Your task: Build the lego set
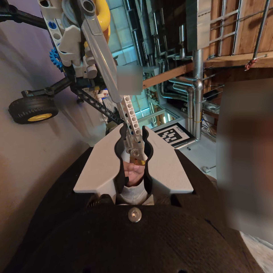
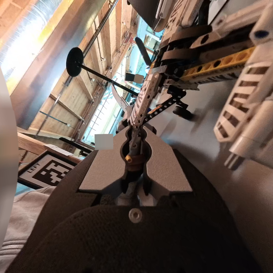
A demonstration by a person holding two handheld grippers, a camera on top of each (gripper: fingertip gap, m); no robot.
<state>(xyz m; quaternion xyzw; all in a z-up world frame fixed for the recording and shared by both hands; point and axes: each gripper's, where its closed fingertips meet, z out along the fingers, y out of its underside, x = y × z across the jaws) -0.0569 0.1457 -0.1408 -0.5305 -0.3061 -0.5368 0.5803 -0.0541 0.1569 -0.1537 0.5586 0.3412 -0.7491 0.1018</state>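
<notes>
The left gripper is clamped on the white perforated beam of the lego model, which extends forward and up-left from the fingers. The right gripper grips the same model's grey beam between its fingertips.

My left gripper is tilted hard over, its grey fingers drawn close, clamped on the white beam of the lego model. My right gripper is rolled sideways too, jaws pinched on the same beam from the opposite end. Behind the left jaws I see a hand in a light sleeve.
</notes>
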